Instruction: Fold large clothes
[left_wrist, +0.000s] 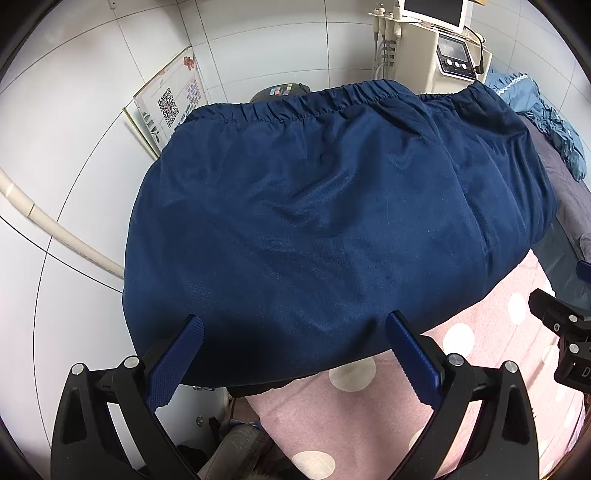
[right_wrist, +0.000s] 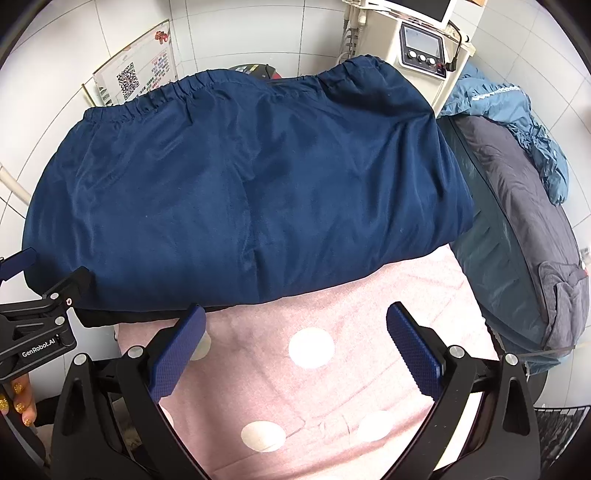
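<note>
A folded navy garment (left_wrist: 332, 221) with an elasticated hem is laid across the far part of a pink polka-dot sheet (right_wrist: 332, 376). Its gathered edge is turned toward the tiled wall, and its near folded edge runs across the sheet just ahead of both grippers. In the left wrist view the garment's left side is seen to overhang the edge of the bed; on its right, bare pink sheet is left between it and a grey pillow (right_wrist: 524, 221) with a teal quilt (right_wrist: 517, 110) bunched behind. A broad strip of bare sheet is left nearest the viewer.

The left gripper (left_wrist: 295, 354) is held with its blue-padded fingers spread wide, nothing between them, its tips over the garment's near edge; contact cannot be told. The right gripper (right_wrist: 295, 343) is likewise held wide apart and empty, poised over the bare sheet just short of the fold. Both are pointed toward the wall, side by side. A hand (right_wrist: 18, 402) with gold-painted nails is seen on the left gripper's handle.
</note>
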